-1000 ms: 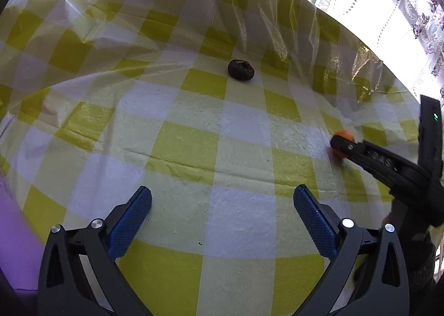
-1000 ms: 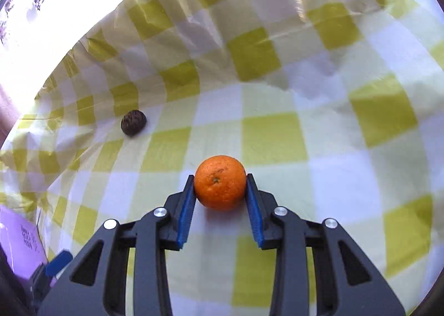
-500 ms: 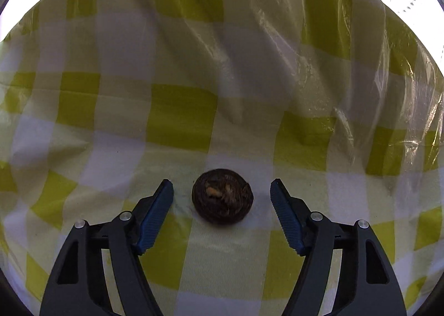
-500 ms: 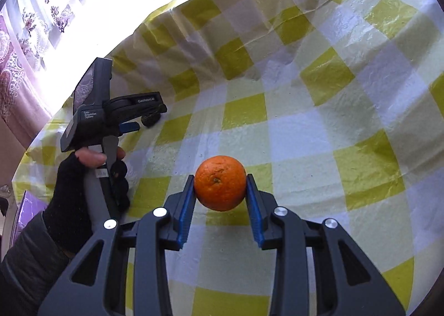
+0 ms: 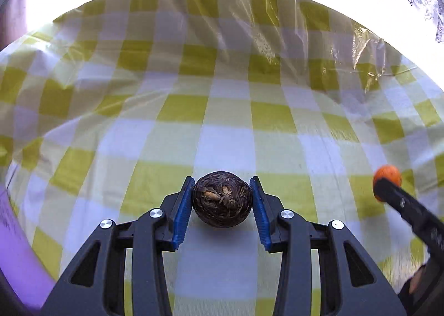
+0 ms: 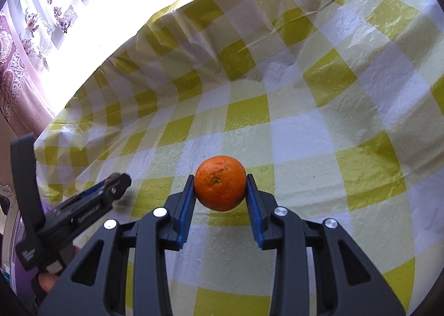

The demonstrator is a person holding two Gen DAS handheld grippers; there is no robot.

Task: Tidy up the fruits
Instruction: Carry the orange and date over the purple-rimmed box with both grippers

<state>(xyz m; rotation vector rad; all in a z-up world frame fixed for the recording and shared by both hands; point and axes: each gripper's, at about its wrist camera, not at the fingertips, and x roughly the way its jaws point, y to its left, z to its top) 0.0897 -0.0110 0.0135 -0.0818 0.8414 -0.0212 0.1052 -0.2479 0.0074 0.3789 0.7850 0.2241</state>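
My left gripper is shut on a dark brown wrinkled round fruit and holds it above the yellow-and-white checked tablecloth. My right gripper is shut on an orange, held above the cloth. In the left wrist view the orange shows at the far right at the tip of the right gripper. In the right wrist view the left gripper shows at the left, with the dark fruit mostly hidden by its fingers.
The tablecloth is covered with crinkled clear plastic. A bright window with a flowered lace curtain lies beyond the table's far edge. A purple thing sits at the left edge of the left wrist view.
My left gripper moved up to the dark fruit, closed on it and lifted it. My right gripper kept its hold on the orange and raised it.
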